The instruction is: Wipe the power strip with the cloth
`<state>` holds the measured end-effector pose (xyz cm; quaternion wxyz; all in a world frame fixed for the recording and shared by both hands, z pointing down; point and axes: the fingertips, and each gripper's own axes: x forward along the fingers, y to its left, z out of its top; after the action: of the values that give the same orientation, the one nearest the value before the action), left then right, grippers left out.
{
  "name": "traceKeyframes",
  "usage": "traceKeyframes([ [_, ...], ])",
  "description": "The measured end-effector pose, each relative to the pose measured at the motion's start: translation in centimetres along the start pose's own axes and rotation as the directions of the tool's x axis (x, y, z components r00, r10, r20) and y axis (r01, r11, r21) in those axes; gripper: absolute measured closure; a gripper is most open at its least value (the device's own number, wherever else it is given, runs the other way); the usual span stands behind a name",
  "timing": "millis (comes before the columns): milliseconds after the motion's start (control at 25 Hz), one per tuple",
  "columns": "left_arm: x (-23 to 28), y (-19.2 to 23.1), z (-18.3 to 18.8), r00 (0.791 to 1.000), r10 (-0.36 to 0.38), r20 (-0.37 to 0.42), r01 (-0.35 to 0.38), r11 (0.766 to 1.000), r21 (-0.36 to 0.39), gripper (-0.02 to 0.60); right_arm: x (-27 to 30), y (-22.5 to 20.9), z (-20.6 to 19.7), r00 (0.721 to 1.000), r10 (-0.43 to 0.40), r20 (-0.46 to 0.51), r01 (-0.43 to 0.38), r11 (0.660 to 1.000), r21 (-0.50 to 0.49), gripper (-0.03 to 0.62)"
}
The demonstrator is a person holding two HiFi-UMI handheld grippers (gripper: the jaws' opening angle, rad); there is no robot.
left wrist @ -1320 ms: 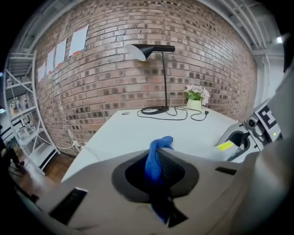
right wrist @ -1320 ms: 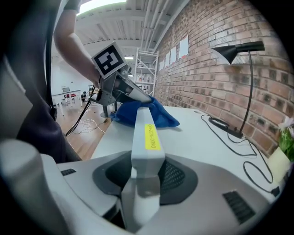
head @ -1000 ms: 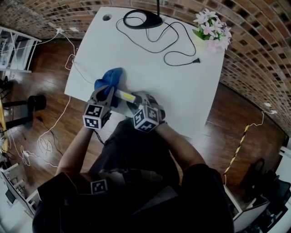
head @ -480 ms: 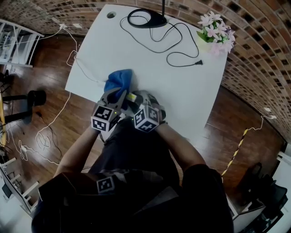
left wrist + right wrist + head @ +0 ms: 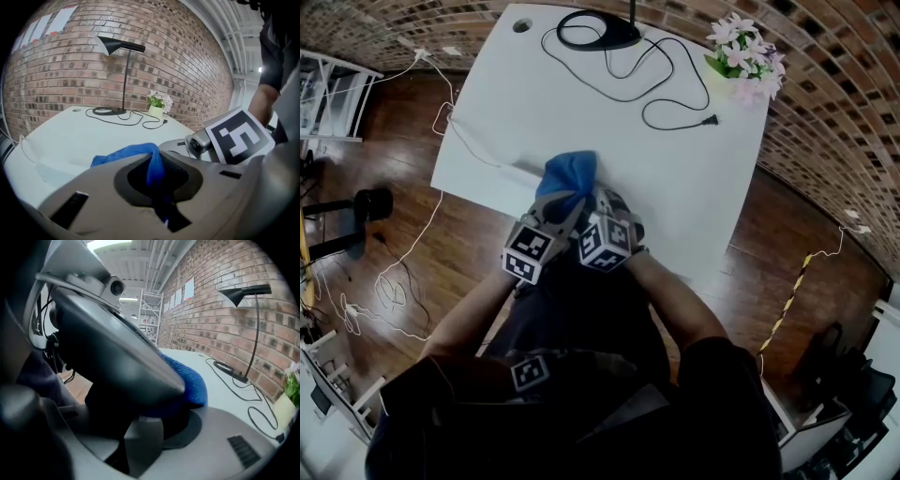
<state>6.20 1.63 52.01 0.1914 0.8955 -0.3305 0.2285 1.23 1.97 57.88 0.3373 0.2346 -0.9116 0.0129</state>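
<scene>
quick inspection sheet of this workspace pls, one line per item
surface: white table, hole near a far corner
job's things: blue cloth bunched over the power strip
clutter: lamp base; potted flowers
grippers: left gripper shut on the cloth; right gripper grips the strip's near end
cables: black lamp cord, plug loose on the table; white lead running off the edge
surroundings: wood floor; brick wall

power strip (image 5: 520, 176): mostly hidden under cloth (image 5: 570, 172) and both grippers, only a white end shows | right gripper (image 5: 140, 430): jaws largely blocked by left gripper (image 5: 155, 174) body, pale block between them, probably the power strip | lamp (image 5: 609, 39): head cut off at top edge
</scene>
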Motion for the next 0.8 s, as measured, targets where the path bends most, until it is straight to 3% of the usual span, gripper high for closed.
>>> traceKeyframes([
  [800,0.12,-0.89,-0.01,0.986,-0.161,-0.044,0.160,0.987,-0.023,0.545,0.02,0.15,-0.11,1.000,0.006,0.005,-0.006,1.000,-0.007,0.428],
])
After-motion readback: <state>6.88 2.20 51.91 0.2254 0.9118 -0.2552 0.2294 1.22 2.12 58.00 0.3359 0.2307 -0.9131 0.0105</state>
